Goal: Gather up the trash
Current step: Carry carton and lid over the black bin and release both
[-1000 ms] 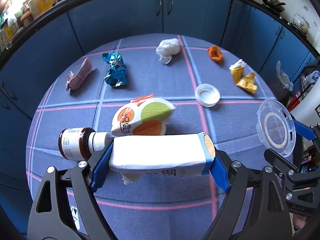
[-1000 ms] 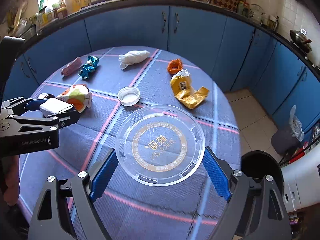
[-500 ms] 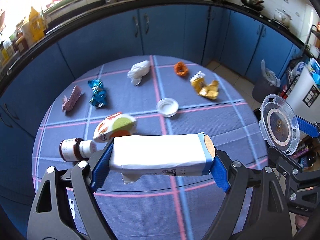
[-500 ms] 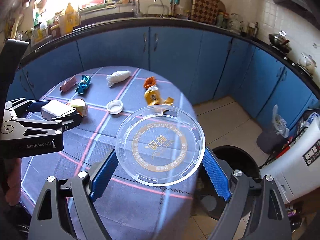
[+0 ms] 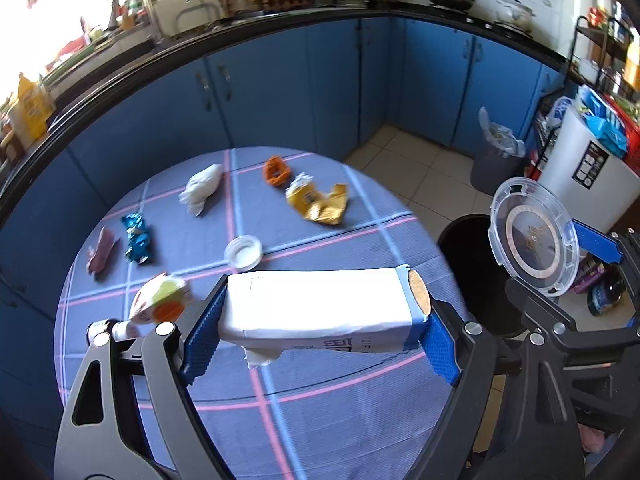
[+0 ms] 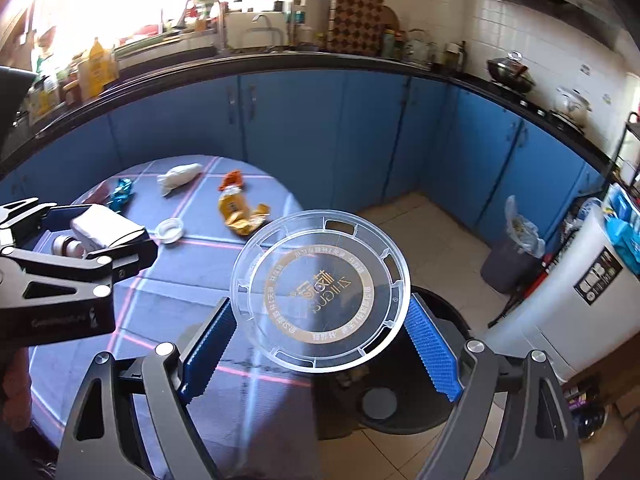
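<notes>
Clearly, the carry-to-bin step is in hand. A white carton is clamped lengthwise between the pads of the left claw, and a clear round lid is pinched by its rim in the right claw. Directly beneath and beyond the right claw a black bin is seen standing on the tiled floor, its open mouth partly covered by the lid; from the left claw the same bin lies off to the right, past the tabletop edge. The next move is judged to call for the lid to be centred over the bin mouth and the pads spread, while the carton must be carried further right before release. Ahead of the left claw, on the blue checked tabletop, more trash is left: a yellow wrapper, a white cap, a white wad, an orange scrap and a blue wrapper. Blue kitchen cabinets are seen behind.
</notes>
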{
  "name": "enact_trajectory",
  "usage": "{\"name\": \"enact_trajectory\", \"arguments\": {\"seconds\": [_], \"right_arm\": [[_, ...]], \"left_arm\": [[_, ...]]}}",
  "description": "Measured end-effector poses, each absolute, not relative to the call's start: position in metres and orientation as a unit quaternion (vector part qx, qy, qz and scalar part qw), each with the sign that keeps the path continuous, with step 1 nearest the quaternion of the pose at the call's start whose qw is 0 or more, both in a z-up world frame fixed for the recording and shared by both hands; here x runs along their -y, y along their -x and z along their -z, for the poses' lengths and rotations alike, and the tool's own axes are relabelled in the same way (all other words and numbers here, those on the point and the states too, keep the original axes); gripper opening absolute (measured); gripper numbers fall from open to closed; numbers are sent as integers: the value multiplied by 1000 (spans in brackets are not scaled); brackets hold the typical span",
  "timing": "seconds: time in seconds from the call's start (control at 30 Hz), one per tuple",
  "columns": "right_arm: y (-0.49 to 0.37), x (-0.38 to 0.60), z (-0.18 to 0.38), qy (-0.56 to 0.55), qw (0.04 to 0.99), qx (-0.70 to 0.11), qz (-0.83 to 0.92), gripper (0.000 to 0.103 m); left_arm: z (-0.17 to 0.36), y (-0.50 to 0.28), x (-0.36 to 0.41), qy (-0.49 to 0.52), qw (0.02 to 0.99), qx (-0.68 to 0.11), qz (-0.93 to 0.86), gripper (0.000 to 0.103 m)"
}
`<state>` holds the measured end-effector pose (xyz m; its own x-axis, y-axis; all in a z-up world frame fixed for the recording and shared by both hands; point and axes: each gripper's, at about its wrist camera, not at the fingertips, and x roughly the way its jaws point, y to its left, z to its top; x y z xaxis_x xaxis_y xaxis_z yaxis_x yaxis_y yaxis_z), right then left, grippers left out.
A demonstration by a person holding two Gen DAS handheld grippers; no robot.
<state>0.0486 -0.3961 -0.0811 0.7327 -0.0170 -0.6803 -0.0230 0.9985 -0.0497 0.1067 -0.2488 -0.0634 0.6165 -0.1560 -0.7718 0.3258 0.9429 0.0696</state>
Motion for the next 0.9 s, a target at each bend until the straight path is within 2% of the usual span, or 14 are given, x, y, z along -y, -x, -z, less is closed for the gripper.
{"name": "enact_trajectory", "arguments": {"seconds": [0.53,0.9], "right_arm": [[-59,468,86,-1,936,-345,72,83],[-72,489,96,-14,934,-348,84,83]], "left_arm": [[70,-129,323,-129,879,-423,177,83],[77,-140,343,-142,874,-425,186,83]]}}
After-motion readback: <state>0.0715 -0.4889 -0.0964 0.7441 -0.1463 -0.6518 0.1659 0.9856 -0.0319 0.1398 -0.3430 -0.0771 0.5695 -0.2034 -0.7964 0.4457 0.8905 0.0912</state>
